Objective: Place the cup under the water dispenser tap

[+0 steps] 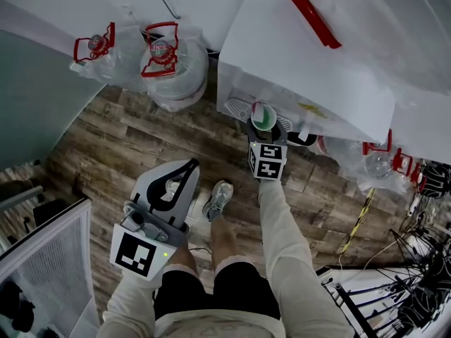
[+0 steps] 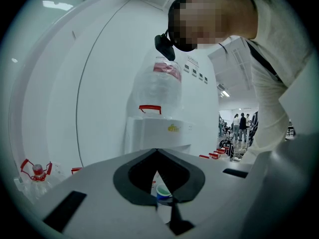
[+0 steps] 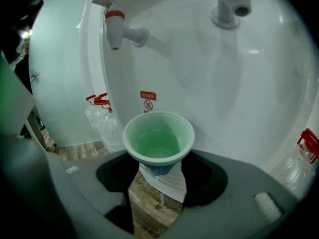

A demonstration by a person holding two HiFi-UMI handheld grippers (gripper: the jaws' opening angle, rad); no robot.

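Red label (image 3: 147,101) on dispenser (image 3: 209,93): characters too small to read.

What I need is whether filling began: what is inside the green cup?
The cup, in the right gripper, shows only its bare green bottom, no visible water. Its near inner wall hides behind the rim.

Sleeves: long cream-white fabric sleeves (image 1: 283,239), one per arm.
Shorts: black fabric shorts (image 1: 204,296).
Shoe: grey-white laced trainer (image 1: 218,200).
Left gripper (image 1: 189,165): pale grey plastic shell, black-lined jaws, white cube with black square marker (image 1: 137,253), small green light (image 1: 164,254).
Right gripper (image 1: 264,127): matching black-and-white marker cube (image 1: 267,160).
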